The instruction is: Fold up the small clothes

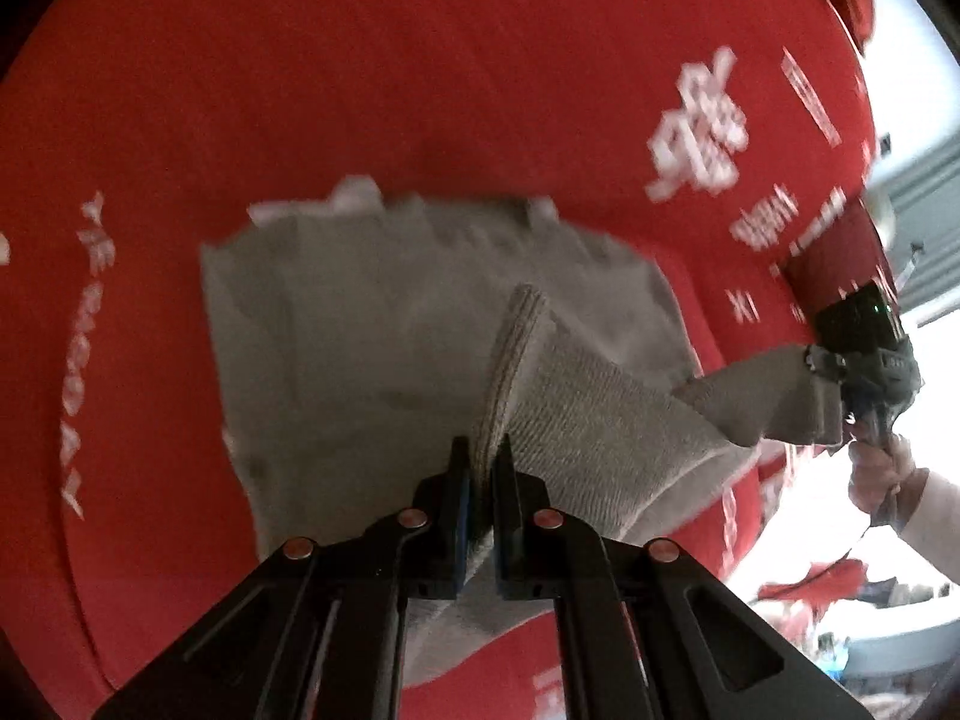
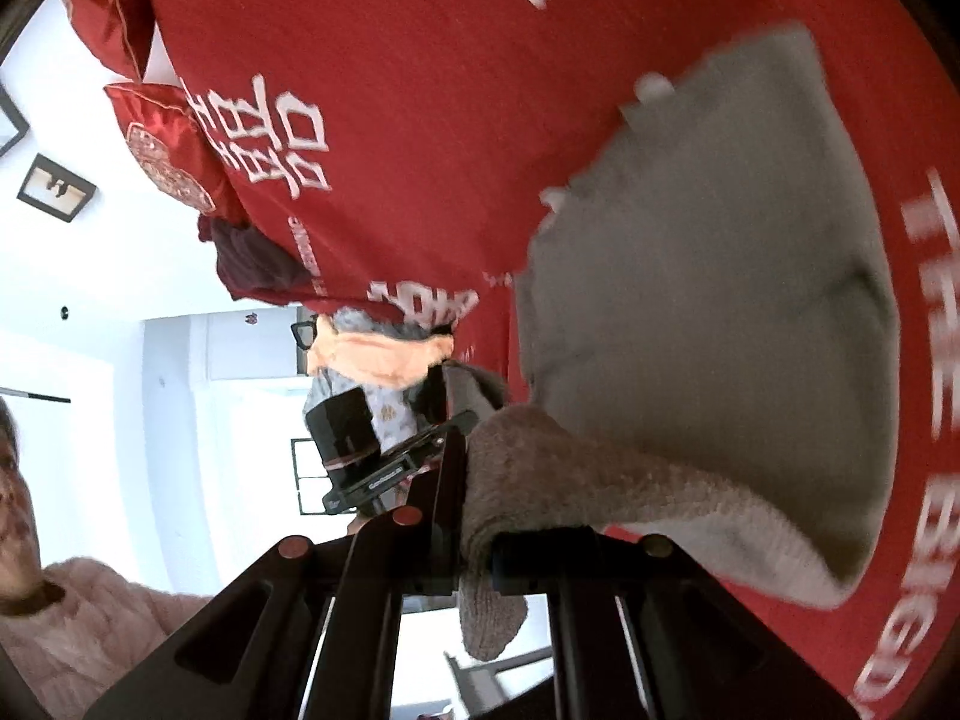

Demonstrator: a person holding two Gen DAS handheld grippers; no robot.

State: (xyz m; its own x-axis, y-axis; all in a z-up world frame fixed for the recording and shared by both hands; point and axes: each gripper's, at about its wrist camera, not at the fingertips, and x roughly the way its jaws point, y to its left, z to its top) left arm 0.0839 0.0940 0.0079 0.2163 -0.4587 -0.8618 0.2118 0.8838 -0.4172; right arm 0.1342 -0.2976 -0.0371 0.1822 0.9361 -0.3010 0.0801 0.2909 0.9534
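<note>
The near edge of the grey garment point(image 1: 372, 324) on the red bedspread point(image 1: 420, 60) is pinched in the closed left hand-held gripper point(image 1: 480, 468) and closed right hand-held gripper point(image 2: 474, 516), apparently mid-fold; that edge is next to be carried across and laid down evenly.

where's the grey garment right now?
The grey garment is at the centre of the left wrist view, on the red printed cover, its near edge pinched by the left gripper and right gripper.

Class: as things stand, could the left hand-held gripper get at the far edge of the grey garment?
Probably not: the left hand-held gripper is shut on the grey garment, so it must let go first.
</note>
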